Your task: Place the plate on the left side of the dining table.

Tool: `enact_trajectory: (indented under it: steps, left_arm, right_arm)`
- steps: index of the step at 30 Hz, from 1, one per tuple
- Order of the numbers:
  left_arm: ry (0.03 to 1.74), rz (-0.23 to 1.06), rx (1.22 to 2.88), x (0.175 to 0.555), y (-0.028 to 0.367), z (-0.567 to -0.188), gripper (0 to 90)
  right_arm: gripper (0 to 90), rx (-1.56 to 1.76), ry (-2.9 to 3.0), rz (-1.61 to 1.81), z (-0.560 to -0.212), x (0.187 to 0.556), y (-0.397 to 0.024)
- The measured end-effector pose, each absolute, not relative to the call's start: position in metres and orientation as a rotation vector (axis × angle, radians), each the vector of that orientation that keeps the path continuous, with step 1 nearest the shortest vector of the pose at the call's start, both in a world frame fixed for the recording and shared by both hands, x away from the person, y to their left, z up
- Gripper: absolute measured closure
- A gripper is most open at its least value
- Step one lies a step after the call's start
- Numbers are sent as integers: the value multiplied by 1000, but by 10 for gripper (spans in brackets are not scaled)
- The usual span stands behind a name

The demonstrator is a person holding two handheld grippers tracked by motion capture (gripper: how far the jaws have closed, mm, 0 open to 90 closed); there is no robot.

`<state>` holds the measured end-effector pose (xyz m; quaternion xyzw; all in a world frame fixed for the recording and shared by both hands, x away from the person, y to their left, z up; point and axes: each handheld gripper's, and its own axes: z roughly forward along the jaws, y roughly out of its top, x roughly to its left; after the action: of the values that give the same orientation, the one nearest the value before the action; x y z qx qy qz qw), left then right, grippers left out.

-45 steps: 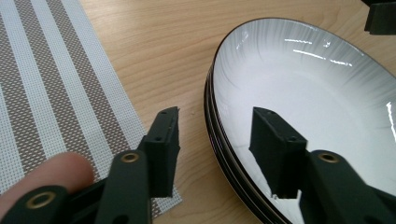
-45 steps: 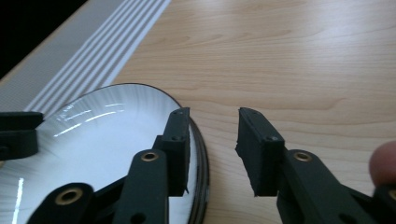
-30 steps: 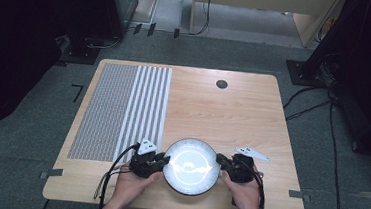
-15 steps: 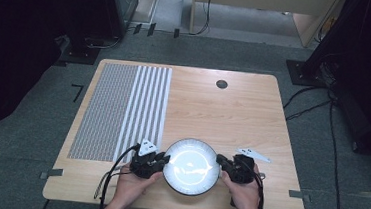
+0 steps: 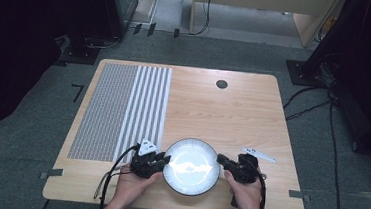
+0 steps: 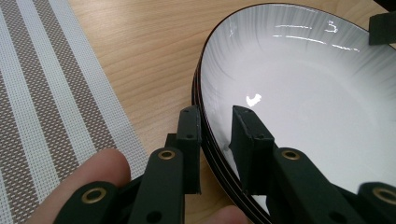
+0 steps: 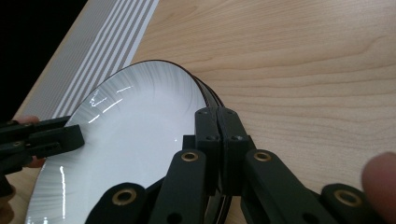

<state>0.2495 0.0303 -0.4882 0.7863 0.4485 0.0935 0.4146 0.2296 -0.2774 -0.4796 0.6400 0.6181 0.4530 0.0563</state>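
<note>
Stack of white plates [image 5: 191, 166] sits at the table's [image 5: 233, 113] near edge, right of the striped mat [image 5: 123, 109]. Left gripper [image 5: 161, 161] clamps the stack's left rim, one jaw inside, one outside. Right gripper [image 5: 223, 162] jaws pressed together at the right rim; the rim itself is hidden behind them. Plate count hard to make out.

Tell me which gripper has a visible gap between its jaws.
The left gripper: its jaws stand apart astride the rim of the plates, one inside, one outside. The right gripper has its jaws pressed together at the opposite rim.
</note>
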Motion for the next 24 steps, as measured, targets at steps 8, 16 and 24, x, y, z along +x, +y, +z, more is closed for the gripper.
enact_trajectory:
  steps: [8,16,24]
  left_arm:
    - [1136,273,1959,247,28,-488,778]
    - [1149,296,1947,245,26,-488,781]
    - [1151,283,1943,246,27,-488,779]
  right_arm:
    - [887,1966,1869,1338,-483,230,-275]
    - [820,1909,1848,1307,-484,228,-266]
    - [889,1848,1824,1253,-486,226,-260]
